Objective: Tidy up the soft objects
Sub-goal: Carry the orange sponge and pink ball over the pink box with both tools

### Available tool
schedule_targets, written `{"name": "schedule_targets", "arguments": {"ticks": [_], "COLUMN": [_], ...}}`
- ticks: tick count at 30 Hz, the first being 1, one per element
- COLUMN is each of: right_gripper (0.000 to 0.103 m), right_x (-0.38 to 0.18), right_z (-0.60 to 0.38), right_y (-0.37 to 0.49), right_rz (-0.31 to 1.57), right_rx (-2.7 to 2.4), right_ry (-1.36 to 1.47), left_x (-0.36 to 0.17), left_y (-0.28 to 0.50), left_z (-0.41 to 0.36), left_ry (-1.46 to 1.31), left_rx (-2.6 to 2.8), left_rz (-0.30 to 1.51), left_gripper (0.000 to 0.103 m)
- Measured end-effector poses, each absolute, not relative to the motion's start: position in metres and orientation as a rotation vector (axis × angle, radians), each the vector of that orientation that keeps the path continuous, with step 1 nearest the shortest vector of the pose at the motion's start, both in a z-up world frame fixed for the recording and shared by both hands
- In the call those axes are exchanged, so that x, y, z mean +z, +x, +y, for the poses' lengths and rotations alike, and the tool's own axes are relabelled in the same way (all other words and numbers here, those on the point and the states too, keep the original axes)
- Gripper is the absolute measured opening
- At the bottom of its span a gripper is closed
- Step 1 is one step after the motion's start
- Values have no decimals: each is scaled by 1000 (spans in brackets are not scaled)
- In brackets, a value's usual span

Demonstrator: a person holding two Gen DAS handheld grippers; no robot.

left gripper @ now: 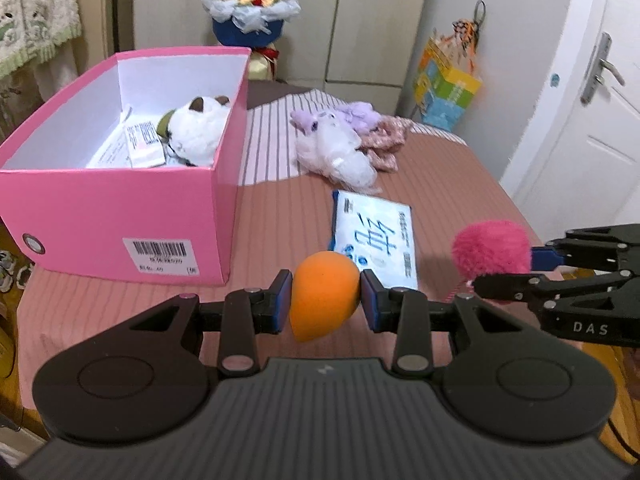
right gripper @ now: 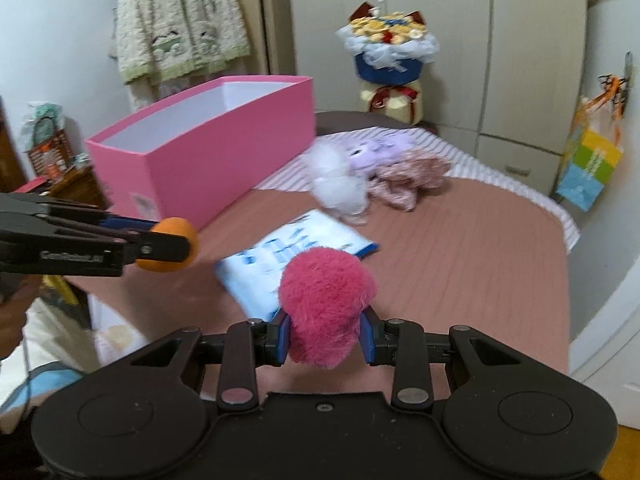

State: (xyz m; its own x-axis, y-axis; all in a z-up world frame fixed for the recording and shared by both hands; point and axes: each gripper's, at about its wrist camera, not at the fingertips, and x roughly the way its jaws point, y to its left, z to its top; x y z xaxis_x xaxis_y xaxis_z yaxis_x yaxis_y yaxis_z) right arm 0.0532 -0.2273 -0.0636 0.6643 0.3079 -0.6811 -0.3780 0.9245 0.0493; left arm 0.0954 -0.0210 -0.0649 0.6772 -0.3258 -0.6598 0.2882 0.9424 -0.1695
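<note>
The left gripper (left gripper: 326, 295) pinched an orange makeup sponge (left gripper: 323, 294) between its blue pads, lifted above the bedspread (left gripper: 460, 184). Just to its right, the right gripper (right gripper: 326, 338) was clamped on a fuzzy pink pompom (right gripper: 326, 312). Beyond lay a blue-and-white packet (left gripper: 374, 240), then pale plush toys (left gripper: 340, 148). The open pink box (left gripper: 120, 208) held a white plush (left gripper: 198, 130).
</note>
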Motion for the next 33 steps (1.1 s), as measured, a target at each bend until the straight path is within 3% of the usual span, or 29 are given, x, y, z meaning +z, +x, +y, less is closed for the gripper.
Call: {"name": "schedule_targets", "arguments": {"ticks": [6, 16, 33], "right_gripper": [38, 38, 39], "right_x": [-52, -6, 60], "right_z": [-206, -171, -101], "right_y": [46, 34, 70], "right_rz": [805, 815, 664], "right_rx": [507, 673, 795], "right_ry": [-55, -101, -115], "left_x": [-47, 0, 54], "left_y": [89, 60, 86], "left_z": [-1, 33, 107], "left_ry": [-68, -2, -69], "left_rx": [-444, -439, -318], "left_rz": [835, 806, 669], "left_gripper": [35, 35, 35]}}
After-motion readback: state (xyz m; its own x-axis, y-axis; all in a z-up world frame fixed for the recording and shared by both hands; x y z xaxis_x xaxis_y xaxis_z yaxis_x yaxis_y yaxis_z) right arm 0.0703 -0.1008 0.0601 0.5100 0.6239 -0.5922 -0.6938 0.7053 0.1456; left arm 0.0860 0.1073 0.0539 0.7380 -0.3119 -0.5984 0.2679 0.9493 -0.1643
